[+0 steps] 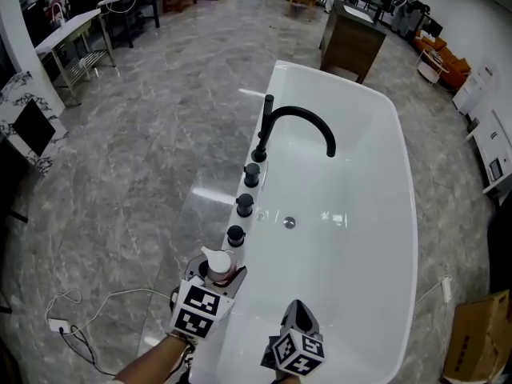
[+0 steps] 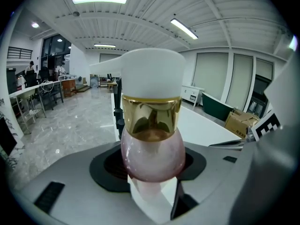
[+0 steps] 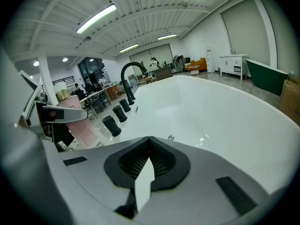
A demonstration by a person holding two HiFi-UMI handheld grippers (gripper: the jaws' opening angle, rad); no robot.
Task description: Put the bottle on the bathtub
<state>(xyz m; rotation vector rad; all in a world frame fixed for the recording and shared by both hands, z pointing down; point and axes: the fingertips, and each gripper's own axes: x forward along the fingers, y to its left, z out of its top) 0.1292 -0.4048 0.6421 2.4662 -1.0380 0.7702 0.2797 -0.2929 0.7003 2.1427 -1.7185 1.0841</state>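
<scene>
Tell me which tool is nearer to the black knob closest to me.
Left. The left tool, holding the bottle, is right beside that knob; the right tool is out over the tub, farther off.

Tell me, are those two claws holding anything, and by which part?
The left gripper grips a pink pump bottle by its rounded body, just below the gold collar. The right gripper holds nothing; its jaws are together.
</scene>
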